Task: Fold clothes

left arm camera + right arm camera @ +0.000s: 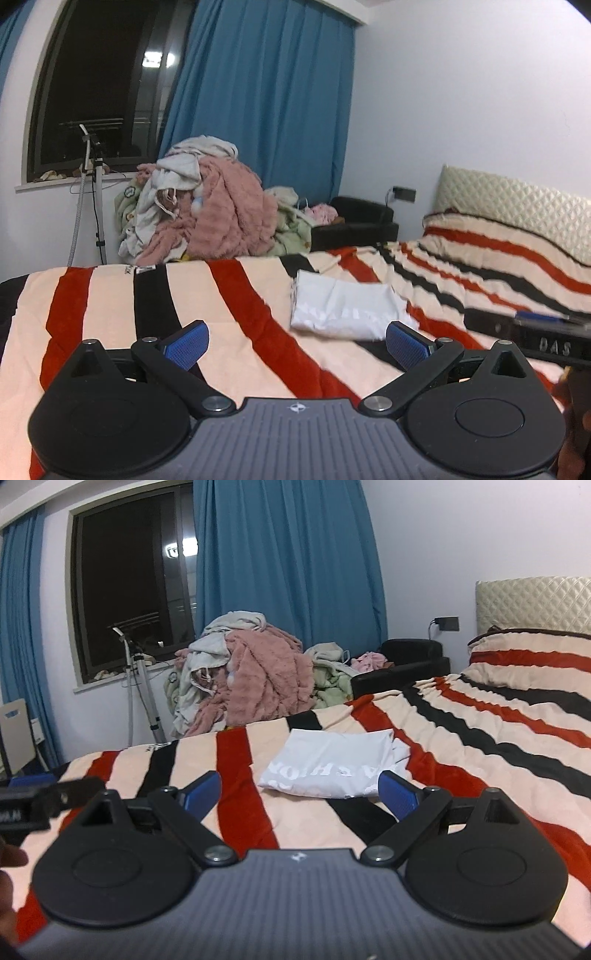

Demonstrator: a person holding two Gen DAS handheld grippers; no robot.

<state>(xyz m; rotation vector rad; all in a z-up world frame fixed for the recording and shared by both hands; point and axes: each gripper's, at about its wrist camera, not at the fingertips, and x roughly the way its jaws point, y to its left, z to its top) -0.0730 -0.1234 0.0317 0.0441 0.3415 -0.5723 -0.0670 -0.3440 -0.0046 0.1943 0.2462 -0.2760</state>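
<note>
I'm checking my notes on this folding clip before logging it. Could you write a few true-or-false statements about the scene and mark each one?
1. The white garment lies folded on the striped blanket. True.
2. The left gripper grips the garment. False: its fingers are apart and hold nothing.
3. The right gripper is open. True.
4. The clothes pile sits on the blanket. False: it sits beyond the bed's far edge.
5. The curtain is red. False: it is blue.

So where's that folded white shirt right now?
The folded white shirt lies flat on the striped blanket, mid-bed, just ahead of both open grippers, with the laundry pile behind it.
</note>
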